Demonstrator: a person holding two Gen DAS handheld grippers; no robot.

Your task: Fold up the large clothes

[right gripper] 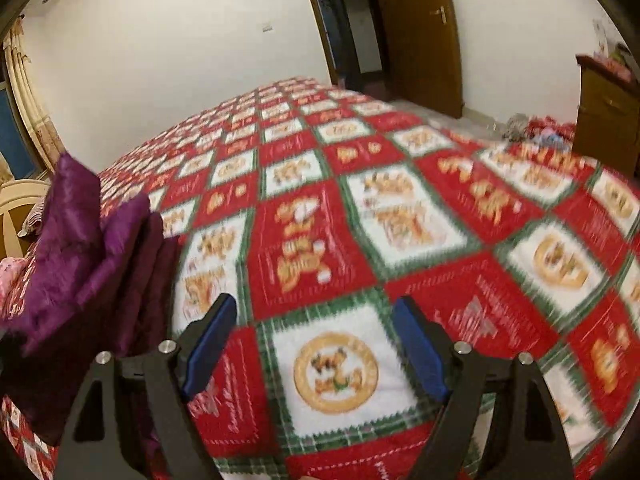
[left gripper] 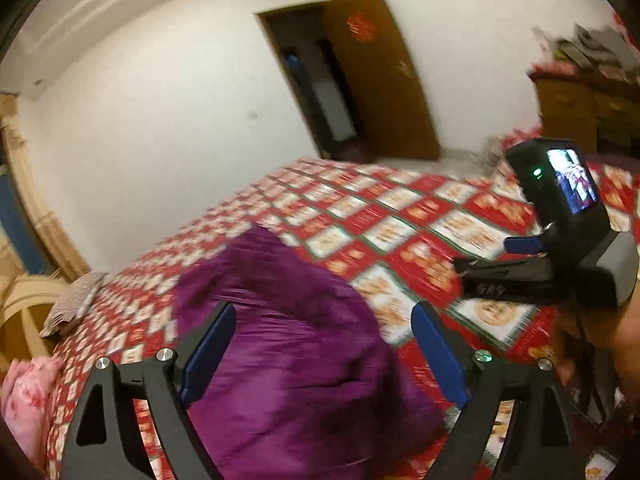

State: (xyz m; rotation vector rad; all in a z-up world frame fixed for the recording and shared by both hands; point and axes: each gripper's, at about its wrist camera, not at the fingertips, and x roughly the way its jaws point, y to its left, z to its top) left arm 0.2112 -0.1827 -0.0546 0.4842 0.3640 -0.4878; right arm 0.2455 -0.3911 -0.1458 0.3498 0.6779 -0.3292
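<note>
- The bed (right gripper: pixel 400 216) has lots of bare blanket to the right and far side; its far edge meets the floor by the door (right gripper: pixel 420 32).
- The purple coat (left gripper: pixel 296 344) lies bunched on the near left of the bed.
- The left gripper (left gripper: pixel 324 320) is spread wide above the coat, not pinching it.
- The right gripper (right gripper: pixel 314 316) is spread wide over bare blanket, holding nothing.
- Only the left view shows the right gripper's body and a pink pillow (left gripper: pixel 24 396).

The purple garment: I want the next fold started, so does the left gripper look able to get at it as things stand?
Probably yes. The left gripper stands open with the purple garment right ahead between its fingers, bunched on the bed cover. Nothing lies between them; the right gripper is off to the side.
</note>
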